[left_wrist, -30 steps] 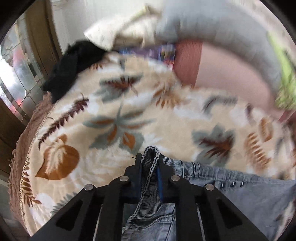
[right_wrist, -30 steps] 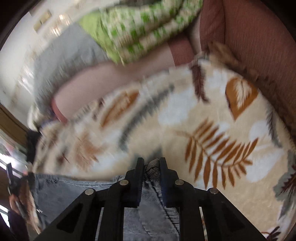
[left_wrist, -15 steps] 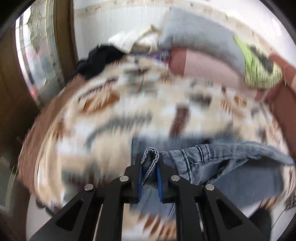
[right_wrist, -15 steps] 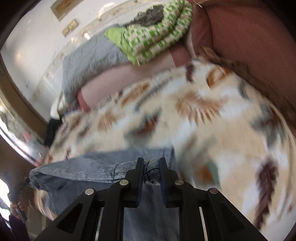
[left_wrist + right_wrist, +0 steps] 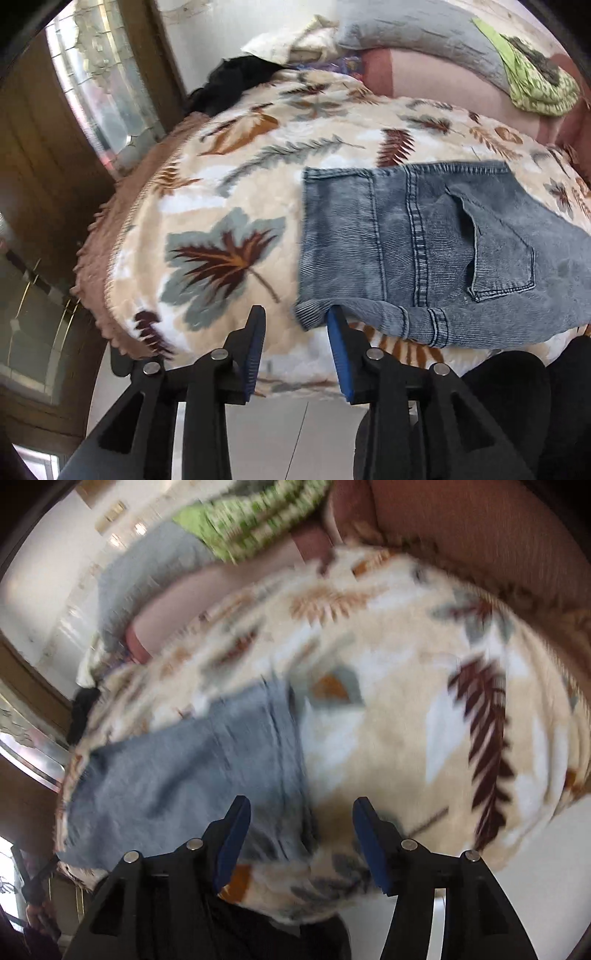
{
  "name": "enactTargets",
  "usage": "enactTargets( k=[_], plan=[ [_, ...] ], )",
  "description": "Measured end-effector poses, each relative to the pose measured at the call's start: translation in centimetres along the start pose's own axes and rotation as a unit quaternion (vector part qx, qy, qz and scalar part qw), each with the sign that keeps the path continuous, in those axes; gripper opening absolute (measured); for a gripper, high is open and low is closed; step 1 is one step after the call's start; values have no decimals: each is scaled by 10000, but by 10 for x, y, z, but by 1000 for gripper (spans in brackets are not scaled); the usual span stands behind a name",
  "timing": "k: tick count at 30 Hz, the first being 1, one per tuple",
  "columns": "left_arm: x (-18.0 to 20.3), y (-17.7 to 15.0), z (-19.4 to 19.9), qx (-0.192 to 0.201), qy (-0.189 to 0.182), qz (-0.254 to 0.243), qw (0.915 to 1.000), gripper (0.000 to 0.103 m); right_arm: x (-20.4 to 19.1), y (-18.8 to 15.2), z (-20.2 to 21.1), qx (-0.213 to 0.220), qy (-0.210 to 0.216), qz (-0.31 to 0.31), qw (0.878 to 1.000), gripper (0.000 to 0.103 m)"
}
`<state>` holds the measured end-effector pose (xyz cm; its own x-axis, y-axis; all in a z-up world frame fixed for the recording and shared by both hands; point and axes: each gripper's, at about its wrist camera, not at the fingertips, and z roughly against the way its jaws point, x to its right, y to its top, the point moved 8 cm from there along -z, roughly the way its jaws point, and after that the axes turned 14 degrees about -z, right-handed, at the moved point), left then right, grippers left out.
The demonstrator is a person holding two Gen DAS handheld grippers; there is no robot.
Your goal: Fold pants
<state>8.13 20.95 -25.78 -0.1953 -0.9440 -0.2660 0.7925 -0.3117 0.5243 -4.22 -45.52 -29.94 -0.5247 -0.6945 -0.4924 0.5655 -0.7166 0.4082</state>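
Note:
Folded blue denim pants (image 5: 417,251) lie on a leaf-patterned blanket (image 5: 229,206) on a bed, back pocket facing up. My left gripper (image 5: 295,321) is open and empty, just in front of the pants' near left corner, its right finger beside the hem. In the blurred right wrist view the pants (image 5: 184,775) lie left of centre on the blanket (image 5: 406,709). My right gripper (image 5: 301,812) is open and empty, just above the pants' near right edge.
A black garment (image 5: 236,81), grey pillow (image 5: 417,40) and green patterned cloth (image 5: 535,81) lie at the bed's far side. A wooden door with glass (image 5: 92,81) stands left. White tiled floor (image 5: 288,435) is below. A reddish-brown sofa back (image 5: 480,528) rises behind.
Both grippers were shut on the pants' edge and carried it toward the near side; now both have opened, let go and pulled back, and the pants lie folded.

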Motion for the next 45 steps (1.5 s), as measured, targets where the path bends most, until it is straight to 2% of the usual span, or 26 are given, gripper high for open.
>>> enactTargets(
  k=[3, 6, 8, 10, 11, 12, 13, 16, 18, 20, 21, 22, 23, 25, 26, 28, 29, 31, 34, 37, 39, 44, 45],
  plan=[
    [1, 4, 19, 237, 65, 56, 9997, 36, -19, 22, -2, 175, 24, 98, 9998, 61],
    [17, 25, 38, 600, -144, 47, 9981, 36, -34, 44, -24, 205, -58, 122, 9997, 61],
    [33, 38, 43, 768, -278, -30, 9967, 43, -37, 55, -40, 203, -186, 108, 9996, 61],
    [52, 49, 45, 873, -440, -107, 9952, 49, -33, 63, -66, -10, -419, 34, 9991, 61],
    [62, 52, 43, 887, -500, -165, 9947, 49, -31, 65, -77, -128, -459, -23, 9989, 50],
    [71, 55, 38, 851, -529, -224, 9947, 49, -30, 65, -88, -268, -423, -69, 9987, 28],
    [77, 57, 35, 811, -546, -230, 9949, 49, -31, 64, -95, -394, -376, -84, 9985, 18],
    [89, 59, 15, 590, -627, -182, 9961, 49, -43, 72, -88, -7, -432, 105, 9990, 15],
    [85, 56, -5, 357, -390, -101, 9986, 49, -49, 81, -79, 284, -448, 130, 9985, 12],
    [76, 49, -19, 197, -313, 125, 9992, 49, -42, 89, -82, 382, -931, 121, 9948, 13],
    [70, 45, -23, 141, -316, 229, 9991, 49, -35, 91, -86, 277, -1292, 49, 9912, 13],
    [66, 41, -27, 91, -302, 297, 9991, 49, -32, 92, -87, 214, -1480, -77, 9887, 13],
    [60, 35, -32, 26, -236, 300, 9993, 49, -36, 95, -81, 316, -1482, -203, 9882, 13],
    [53, 30, -40, -40, -124, 289, 9995, 49, -62, 101, -63, 872, -1163, -35, 9894, 13],
    [48, 28, -45, -67, -99, 326, 9994, 49, -88, 97, -58, 938, -858, 330, 9913, 16],
    [45, 27, -51, -63, -133, 420, 9990, 49, -147, 73, -67, 364, -2, 914, 9951, 16],
    [43, 27, -53, -35, -153, 481, 9987, 49, -183, 53, -75, -44, 456, 1224, 9914, 16],
    [41, 28, -57, 19, -136, 515, 9986, 49, -240, 17, -90, -461, 907, 1799, 9784, 17],
    [40, 33, -62, 87, -52, 442, 9990, 49, -306, -32, -116, -1032, 1454, 2321, 9562, 17],
    [38, 35, -68, 101, -100, 467, 9988, 50, -353, -67, -148, -1240, 1532, 2771, 9404, 17],
    [36, 35, -71, 149, -108, 490, 9986, 52, -371, -84, -169, -1325, 1452, 2967, 9345, 17],
    [37, 39, -79, 276, -17, 387, 9989, 53, -393, -101, -217, -1518, 1184, 3146, 9295, 17],
    [38, 42, -81, 281, 20, 307, 9991, 54, -392, -101, -230, -1527, 908, 3206, 9304, 16]
  ],
)
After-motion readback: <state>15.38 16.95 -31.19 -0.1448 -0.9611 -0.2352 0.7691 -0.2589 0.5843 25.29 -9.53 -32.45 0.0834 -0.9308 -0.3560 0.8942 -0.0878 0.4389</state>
